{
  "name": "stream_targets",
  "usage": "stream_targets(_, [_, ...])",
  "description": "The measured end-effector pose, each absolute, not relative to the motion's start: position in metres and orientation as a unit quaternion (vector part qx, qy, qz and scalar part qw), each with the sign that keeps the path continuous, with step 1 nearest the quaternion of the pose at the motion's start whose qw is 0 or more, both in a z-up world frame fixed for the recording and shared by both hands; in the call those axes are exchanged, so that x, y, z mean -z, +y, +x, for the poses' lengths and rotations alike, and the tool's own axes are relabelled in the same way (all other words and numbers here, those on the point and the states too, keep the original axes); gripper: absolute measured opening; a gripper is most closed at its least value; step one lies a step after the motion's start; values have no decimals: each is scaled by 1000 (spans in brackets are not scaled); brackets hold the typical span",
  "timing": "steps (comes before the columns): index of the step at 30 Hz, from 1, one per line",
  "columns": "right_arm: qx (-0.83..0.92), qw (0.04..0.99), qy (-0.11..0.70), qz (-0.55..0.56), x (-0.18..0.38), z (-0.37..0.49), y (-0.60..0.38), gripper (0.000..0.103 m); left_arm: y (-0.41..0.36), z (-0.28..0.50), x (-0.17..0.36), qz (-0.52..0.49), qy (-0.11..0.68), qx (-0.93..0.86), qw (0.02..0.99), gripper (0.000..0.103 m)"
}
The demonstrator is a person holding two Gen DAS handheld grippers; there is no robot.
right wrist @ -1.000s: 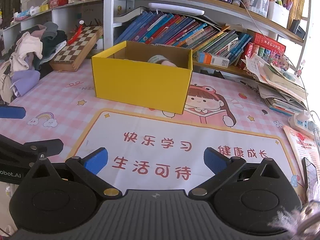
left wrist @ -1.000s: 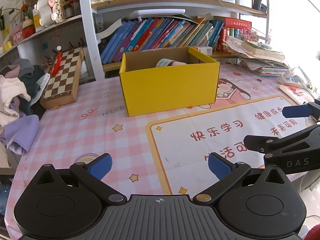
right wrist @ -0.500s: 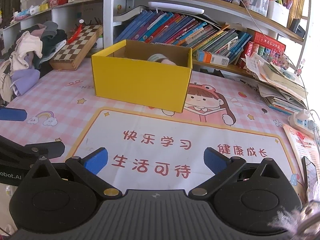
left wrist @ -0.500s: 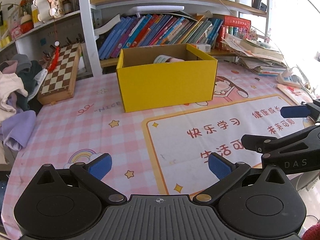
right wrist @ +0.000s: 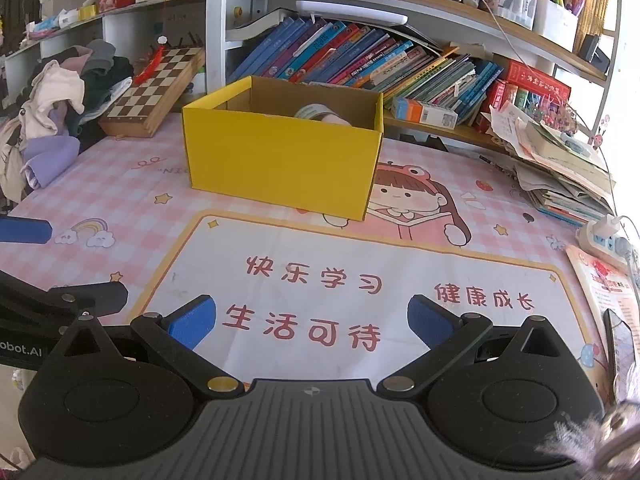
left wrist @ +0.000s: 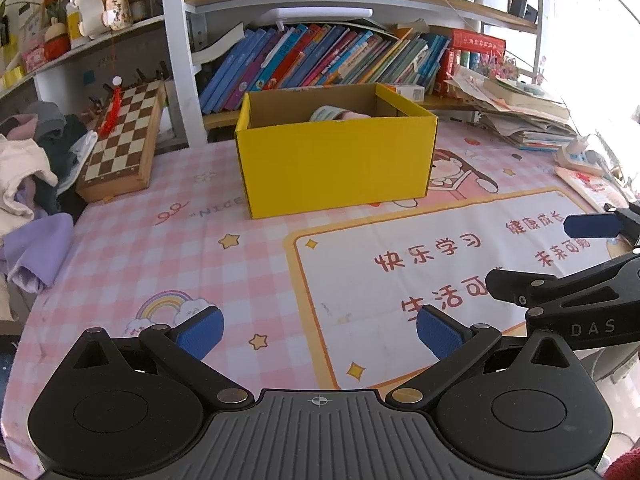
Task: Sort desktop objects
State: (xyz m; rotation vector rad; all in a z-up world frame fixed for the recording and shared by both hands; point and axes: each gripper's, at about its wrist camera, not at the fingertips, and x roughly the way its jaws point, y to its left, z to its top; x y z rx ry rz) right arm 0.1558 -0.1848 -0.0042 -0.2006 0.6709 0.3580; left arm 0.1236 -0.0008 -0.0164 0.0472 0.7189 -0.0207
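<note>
A yellow cardboard box (left wrist: pixel 336 168) stands open on the pink checked table mat (left wrist: pixel 168 256), towards the back; it also shows in the right wrist view (right wrist: pixel 280 164). Inside it lie a roll of tape (right wrist: pixel 310 112) and a pink item, mostly hidden by the wall. My left gripper (left wrist: pixel 320 334) is open and empty, low over the near mat. My right gripper (right wrist: pixel 312 322) is open and empty over the white panel with red characters (right wrist: pixel 312 280). Each gripper shows at the edge of the other's view.
A chessboard (left wrist: pixel 120 144) leans at the back left beside a pile of clothes (left wrist: pixel 28 184). A shelf of books (left wrist: pixel 328 60) runs behind the box. Stacked papers (right wrist: pixel 560 168), a power strip (right wrist: pixel 604 236) and a leaflet (right wrist: pixel 612 292) lie at the right.
The left wrist view has drifted slightly, so the box sits a little more to the left and centre. The right gripper has hardly moved. Both grippers stay open.
</note>
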Motion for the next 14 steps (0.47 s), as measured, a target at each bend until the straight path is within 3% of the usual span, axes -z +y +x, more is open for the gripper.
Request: stream_targets(14, [-178,920,334,-101,7,157,-181,103,3,122,17,9,350,16,936,103])
